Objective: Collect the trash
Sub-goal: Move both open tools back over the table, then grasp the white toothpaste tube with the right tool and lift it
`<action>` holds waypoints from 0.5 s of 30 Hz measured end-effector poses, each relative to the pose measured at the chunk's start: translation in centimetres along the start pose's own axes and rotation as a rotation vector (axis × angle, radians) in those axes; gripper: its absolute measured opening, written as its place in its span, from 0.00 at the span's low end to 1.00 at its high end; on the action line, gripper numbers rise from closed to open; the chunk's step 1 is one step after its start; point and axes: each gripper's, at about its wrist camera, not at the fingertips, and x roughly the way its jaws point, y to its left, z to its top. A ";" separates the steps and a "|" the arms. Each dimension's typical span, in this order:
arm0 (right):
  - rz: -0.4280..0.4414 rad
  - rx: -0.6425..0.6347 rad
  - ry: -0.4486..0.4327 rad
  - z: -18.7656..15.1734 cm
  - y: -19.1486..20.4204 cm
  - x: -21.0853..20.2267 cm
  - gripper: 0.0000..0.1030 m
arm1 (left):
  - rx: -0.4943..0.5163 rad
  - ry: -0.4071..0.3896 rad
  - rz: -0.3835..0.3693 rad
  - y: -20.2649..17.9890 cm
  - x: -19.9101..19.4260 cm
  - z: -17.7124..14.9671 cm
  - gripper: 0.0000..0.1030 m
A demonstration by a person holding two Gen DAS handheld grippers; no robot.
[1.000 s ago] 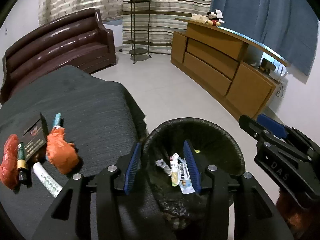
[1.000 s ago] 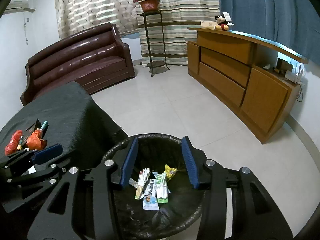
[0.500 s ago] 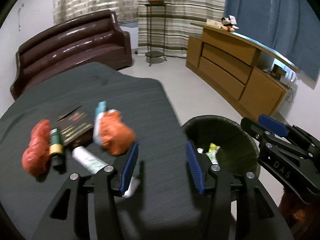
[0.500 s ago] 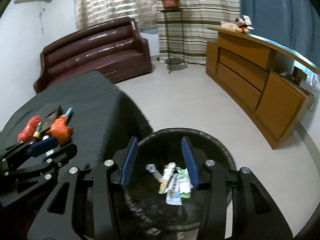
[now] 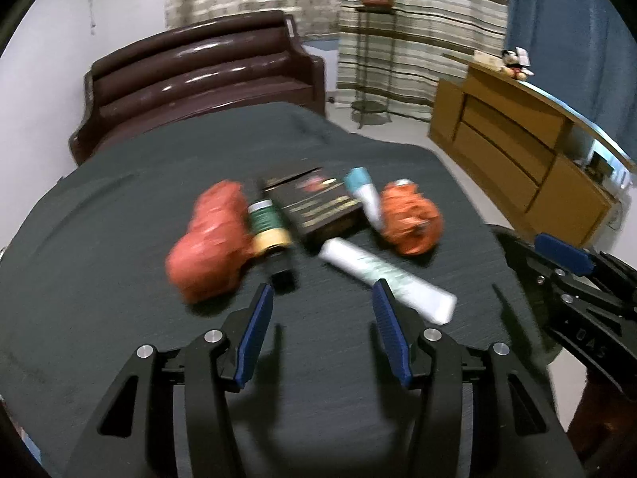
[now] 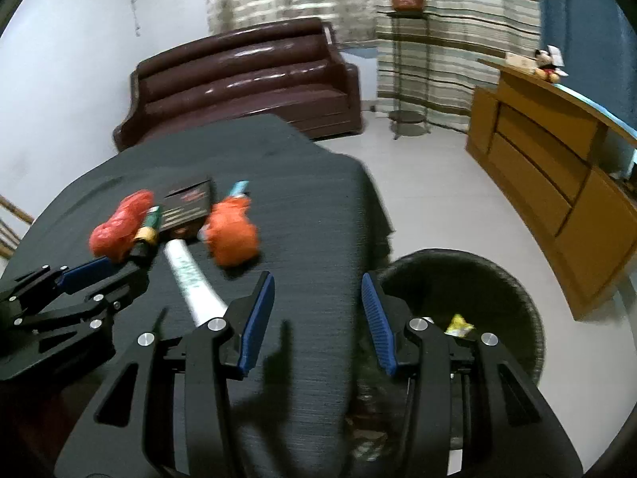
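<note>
Trash lies in a cluster on the dark-clothed table (image 5: 119,279): a red crumpled bag (image 5: 211,247), a green and yellow bottle (image 5: 270,231), a dark box (image 5: 318,205), a blue-capped tube (image 5: 364,195), an orange crumpled bag (image 5: 412,219) and a white tube (image 5: 386,277). My left gripper (image 5: 322,330) is open and empty, just short of the bottle and white tube. My right gripper (image 6: 318,318) is open and empty over the table's right edge, beside the black bin (image 6: 469,306), which holds wrappers. The orange bag (image 6: 233,235) and white tube (image 6: 191,279) also show in the right wrist view.
A brown leather sofa (image 5: 199,79) stands behind the table. A wooden sideboard (image 5: 517,151) runs along the right wall, with a plant stand (image 5: 372,59) by the curtains. White floor (image 6: 430,183) lies between table, bin and sideboard.
Both grippers have swung left from above the bin to over the table. The left one now faces the trash cluster closely. Both stayed open and empty.
</note>
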 end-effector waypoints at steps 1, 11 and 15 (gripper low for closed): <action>0.005 -0.011 0.005 0.0 0.5 0.1 0.43 | -0.005 0.002 0.006 0.4 0.0 -0.1 0.50; 0.066 -0.091 0.037 0.1 5.2 0.3 0.43 | -0.085 0.009 0.052 4.4 0.0 -0.6 0.50; 0.075 -0.139 0.073 0.0 6.7 1.0 0.43 | -0.094 0.007 0.054 5.2 -0.1 -0.5 0.53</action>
